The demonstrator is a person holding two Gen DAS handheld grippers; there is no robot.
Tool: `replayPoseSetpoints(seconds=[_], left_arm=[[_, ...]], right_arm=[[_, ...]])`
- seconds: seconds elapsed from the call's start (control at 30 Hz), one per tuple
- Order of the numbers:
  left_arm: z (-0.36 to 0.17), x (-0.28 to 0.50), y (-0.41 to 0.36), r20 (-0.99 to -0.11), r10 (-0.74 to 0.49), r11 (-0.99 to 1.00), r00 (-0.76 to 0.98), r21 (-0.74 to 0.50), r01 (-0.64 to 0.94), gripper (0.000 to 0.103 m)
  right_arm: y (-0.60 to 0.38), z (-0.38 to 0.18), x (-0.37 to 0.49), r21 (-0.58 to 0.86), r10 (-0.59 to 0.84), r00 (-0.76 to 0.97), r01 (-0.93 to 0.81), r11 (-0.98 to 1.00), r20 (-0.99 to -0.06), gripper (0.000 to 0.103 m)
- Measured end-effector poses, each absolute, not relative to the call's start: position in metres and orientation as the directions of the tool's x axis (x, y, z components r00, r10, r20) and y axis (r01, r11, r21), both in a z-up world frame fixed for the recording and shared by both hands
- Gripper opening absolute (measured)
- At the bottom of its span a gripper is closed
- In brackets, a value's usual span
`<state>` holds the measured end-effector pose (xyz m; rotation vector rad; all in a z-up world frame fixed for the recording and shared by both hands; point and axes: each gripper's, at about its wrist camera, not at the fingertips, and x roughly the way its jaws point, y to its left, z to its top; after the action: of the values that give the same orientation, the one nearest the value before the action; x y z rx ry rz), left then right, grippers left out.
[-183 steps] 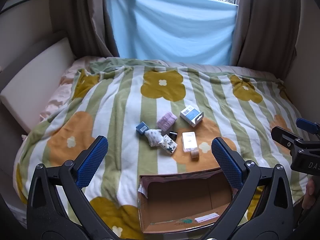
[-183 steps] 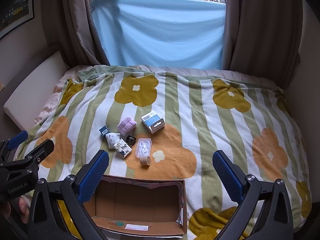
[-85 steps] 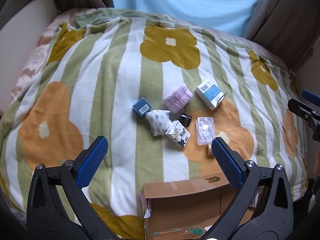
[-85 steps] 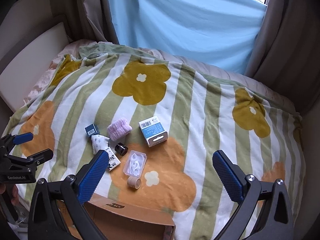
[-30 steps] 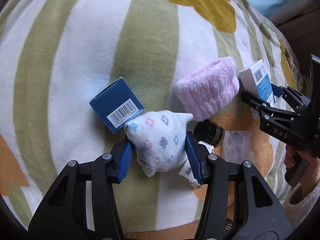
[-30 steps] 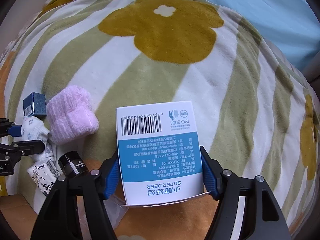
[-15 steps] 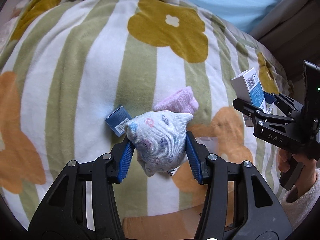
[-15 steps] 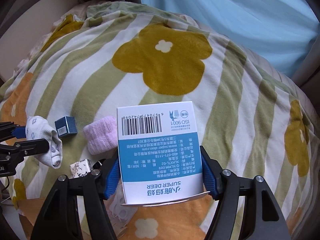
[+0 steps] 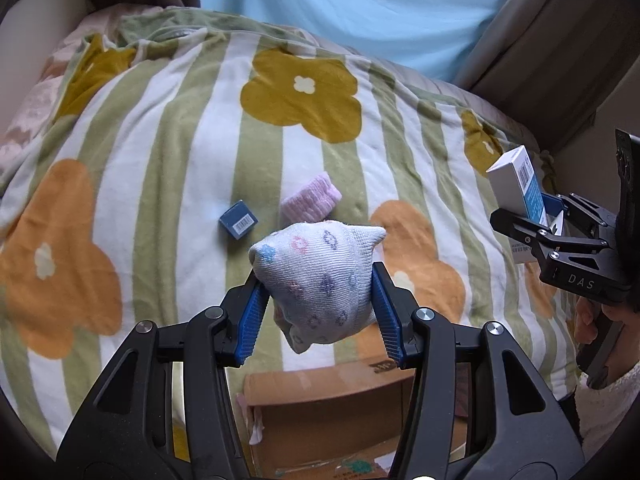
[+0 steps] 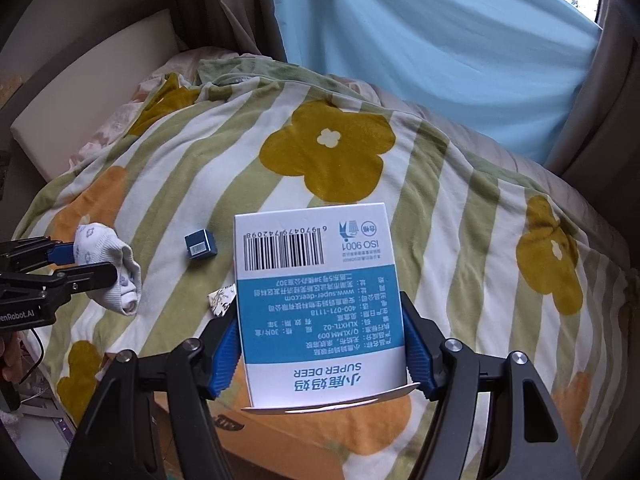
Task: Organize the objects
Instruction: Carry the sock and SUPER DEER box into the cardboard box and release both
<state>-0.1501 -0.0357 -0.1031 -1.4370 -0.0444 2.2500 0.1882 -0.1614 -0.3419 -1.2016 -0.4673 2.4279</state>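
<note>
My left gripper is shut on a rolled white sock with small coloured flowers, lifted clear above the bed. The right wrist view shows that sock at its left edge. My right gripper is shut on a white and blue box with a barcode, also held in the air; the box shows at the right of the left wrist view. An open cardboard box sits at the near edge of the bed, under both grippers.
On the striped flower blanket lie a small dark blue box, a pink fluffy roll and a small patterned packet. A light blue cloth hangs at the back between beige curtains. A person's hand holds the right gripper.
Both grippers have risen and drawn back from the pile with the sock and the box in their grip. The bed looks farther off and the cardboard box has come into view below.
</note>
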Motion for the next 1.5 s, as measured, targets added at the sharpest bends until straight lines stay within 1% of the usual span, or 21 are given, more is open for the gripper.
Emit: replayPoseSetpoints(seconds=[0.17,0.33,0.5,0.6,0.77,0.97,1.23,1.43,1.5], left_arm=[[-0.096,-0.106,-0.046,-0.856,0.391,-0.885,-0.34,-0.247,-0.395,0.046],[-0.112,-0.064,-0.048,-0.872,0.386,-0.874,-0.3,-0.242,-0.421,0.046],[-0.141,-0.029,-0.049,-0.886,0.387,-0.87,-0.257,-0.258,-0.42,0.046],[-0.161,-0.013,-0.052,-0.894,0.375,-0.878,-0.245,-0.259,-0.402,0.046],[-0.199,0.007,-0.06,-0.906,0.366,-0.891,-0.215,-0.274,-0.363,0.046],[-0.233,0.021,-0.053,-0.932,0.324,-0.889,-0.161,-0.242,-0.388,0.046],[-0.233,0.02,-0.049,-0.929,0.33,-0.883,-0.168,-0.241,-0.402,0.046],[-0.23,0.018,-0.045,-0.932,0.314,-0.877,-0.183,-0.211,-0.433,0.046],[-0.228,0.018,-0.045,-0.931,0.312,-0.877,-0.19,-0.205,-0.434,0.048]], right_arm=[[-0.18,-0.344,0.238,-0.42,0.48,-0.532,-0.24,-0.875,-0.697,0.065],[-0.19,-0.363,0.279,-0.362,0.463,-0.484,-0.292,-0.885,-0.742,0.065],[-0.195,-0.395,0.313,-0.291,0.437,-0.433,-0.363,-0.885,-0.788,0.065],[-0.197,-0.42,0.328,-0.31,0.459,-0.394,-0.385,-0.869,-0.796,0.065],[-0.191,-0.462,0.345,-0.273,0.443,-0.344,-0.443,-0.854,-0.828,0.065],[-0.19,-0.498,0.353,-0.276,0.452,-0.297,-0.484,-0.831,-0.841,0.065],[-0.184,-0.506,0.357,-0.251,0.445,-0.277,-0.53,-0.81,-0.852,0.065],[-0.185,-0.507,0.359,-0.233,0.436,-0.269,-0.552,-0.801,-0.859,0.065],[-0.185,-0.509,0.358,-0.223,0.425,-0.266,-0.556,-0.801,-0.865,0.065]])
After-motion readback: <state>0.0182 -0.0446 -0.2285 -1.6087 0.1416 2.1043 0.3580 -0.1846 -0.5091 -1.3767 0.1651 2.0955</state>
